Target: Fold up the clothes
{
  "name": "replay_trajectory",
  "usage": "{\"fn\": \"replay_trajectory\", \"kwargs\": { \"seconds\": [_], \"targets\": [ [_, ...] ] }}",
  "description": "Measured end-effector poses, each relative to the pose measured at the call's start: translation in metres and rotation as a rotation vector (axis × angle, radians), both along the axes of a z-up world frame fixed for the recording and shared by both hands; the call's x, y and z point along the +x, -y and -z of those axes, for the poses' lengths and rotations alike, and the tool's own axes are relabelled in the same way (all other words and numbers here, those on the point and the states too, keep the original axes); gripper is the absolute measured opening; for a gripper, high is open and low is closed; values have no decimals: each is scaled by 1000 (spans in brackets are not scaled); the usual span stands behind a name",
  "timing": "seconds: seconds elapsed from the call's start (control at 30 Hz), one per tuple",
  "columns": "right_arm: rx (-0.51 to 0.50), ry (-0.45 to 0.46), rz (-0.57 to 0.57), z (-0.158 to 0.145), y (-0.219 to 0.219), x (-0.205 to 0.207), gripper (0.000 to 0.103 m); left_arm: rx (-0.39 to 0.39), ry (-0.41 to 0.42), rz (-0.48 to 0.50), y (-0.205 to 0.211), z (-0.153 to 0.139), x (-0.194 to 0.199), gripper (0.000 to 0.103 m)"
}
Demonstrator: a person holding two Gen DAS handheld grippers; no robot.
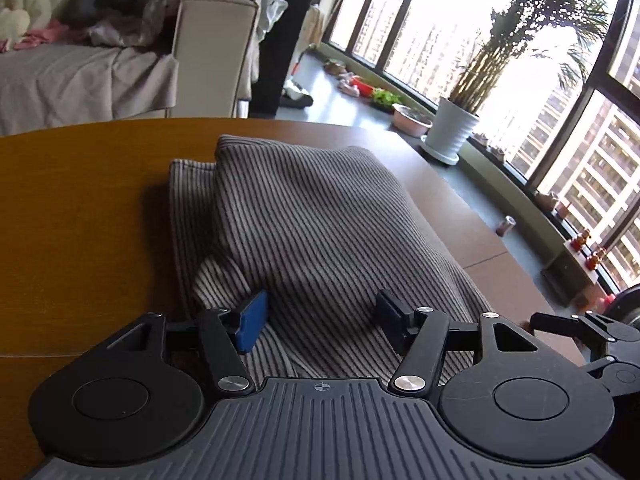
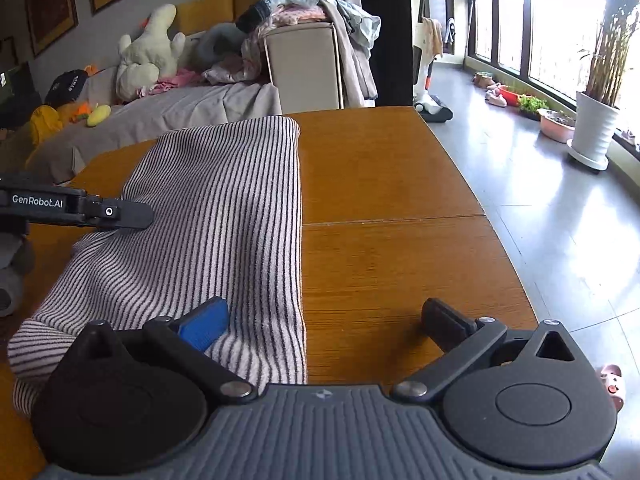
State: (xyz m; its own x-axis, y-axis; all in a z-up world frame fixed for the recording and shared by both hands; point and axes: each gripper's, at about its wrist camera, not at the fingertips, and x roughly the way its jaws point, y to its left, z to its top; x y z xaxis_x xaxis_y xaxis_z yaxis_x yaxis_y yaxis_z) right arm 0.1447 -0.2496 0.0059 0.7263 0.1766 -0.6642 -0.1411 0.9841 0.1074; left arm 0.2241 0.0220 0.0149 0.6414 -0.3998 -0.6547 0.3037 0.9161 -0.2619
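The folded striped garment (image 2: pixel 216 216) took up the left half of the wooden table (image 2: pixel 384 264) in the right wrist view, and the left gripper (image 2: pixel 132 214) reached in over its left side, so that flank was blocked. To the right of the garment's straight edge the tabletop lay bare from near to far, and the right gripper (image 2: pixel 324 320), jaws spread wide, straddled that edge. In the left wrist view, open wood also lay left of the garment, while beyond the far edge stood a sofa (image 1: pixel 212 52) and a potted plant (image 1: pixel 452 128), well apart from the table
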Motion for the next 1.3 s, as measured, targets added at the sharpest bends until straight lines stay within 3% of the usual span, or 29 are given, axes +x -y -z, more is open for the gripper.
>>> {"fn": "replay_trajectory", "kwargs": {
  "seconds": [0.07,0.13,0.23,0.4,0.5,0.57,0.63,0.7,0.8,0.87,0.97,1.03,1.17,1.23,1.3],
  "targets": [
    [-1,0,-3,0,0,0,103,40,17,0,4,-3,-9,74],
    [5,1,-9,0,1,-3,103,51,25,-3,5,-9,-18,75],
    [7,2,-43,0,-2,-11,103,18,40,18,2,-18,-35,76],
    [73,-6,-99,-7,1,-23,103,-6,58,116,4,-19,-69,68],
    [127,69,-86,-25,11,-32,103,67,65,161,10,-7,-82,68],
    [80,136,-93,-36,8,-37,101,107,84,172,12,-2,-90,68],
    [6,163,-127,-41,-1,-39,74,121,93,171,13,-2,-94,69],
    [9,121,-167,-35,-8,-38,65,115,91,160,11,-2,-96,69],
    [9,49,-217,-16,-22,-43,65,106,89,141,6,-3,-101,69],
    [-16,82,-213,-11,-27,-52,65,104,87,119,1,-3,-106,77],
    [-47,64,-249,-22,-30,-57,65,99,74,61,-13,-4,-110,78],
    [-102,110,-293,-33,-36,-66,65,110,67,17,-21,-6,-109,79],
    [-130,212,-488,-53,-61,-95,66,126,64,-40,-31,-11,-106,80],
    [-135,215,-603,-51,-79,-108,80,127,64,-40,-32,-13,-105,81],
    [-205,210,-683,-39,-96,-117,82,134,71,-37,-32,-15,-105,82]
  ]
}}
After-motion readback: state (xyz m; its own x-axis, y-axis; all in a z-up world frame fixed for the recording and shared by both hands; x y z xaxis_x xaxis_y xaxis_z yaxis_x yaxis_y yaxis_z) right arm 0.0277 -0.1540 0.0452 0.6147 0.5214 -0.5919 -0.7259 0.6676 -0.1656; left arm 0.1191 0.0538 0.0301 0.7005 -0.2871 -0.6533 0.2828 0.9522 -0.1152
